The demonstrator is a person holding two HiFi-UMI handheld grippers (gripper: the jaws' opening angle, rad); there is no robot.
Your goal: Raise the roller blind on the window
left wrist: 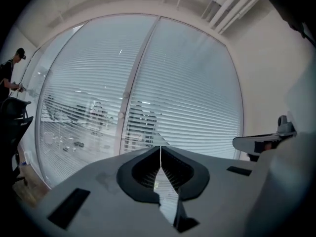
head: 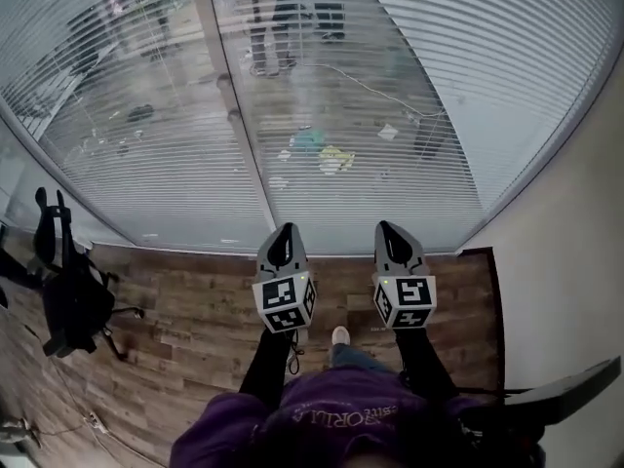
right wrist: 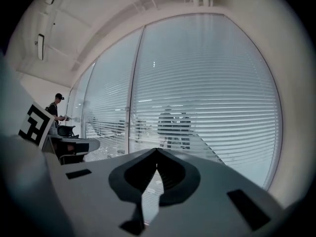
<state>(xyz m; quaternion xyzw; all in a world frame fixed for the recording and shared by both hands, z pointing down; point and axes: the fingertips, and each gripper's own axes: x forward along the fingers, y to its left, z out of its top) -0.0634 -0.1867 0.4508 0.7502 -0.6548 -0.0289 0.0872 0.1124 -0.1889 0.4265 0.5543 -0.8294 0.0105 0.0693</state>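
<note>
Head view | step: approaching, nothing grasped | left gripper [head: 285, 232] and right gripper [head: 387, 227] hovering side by side, fingers of both pressing together on nothing | blind [head: 390, 96] hanging fully down over the far window [head: 230, 105] | next: likely finding its cord, none showing

Over on the left, a black office chair [head: 68, 300] is standing on the wood-plank floor [head: 185, 300], with a thin cable [head: 90, 419] trailing near it. A plain pale wall [head: 575, 261] is closing off the right side. Far left, a person in a dark cap [left wrist: 9, 75] is standing, and white pipes [left wrist: 232, 6] are running along the ceiling.
</note>
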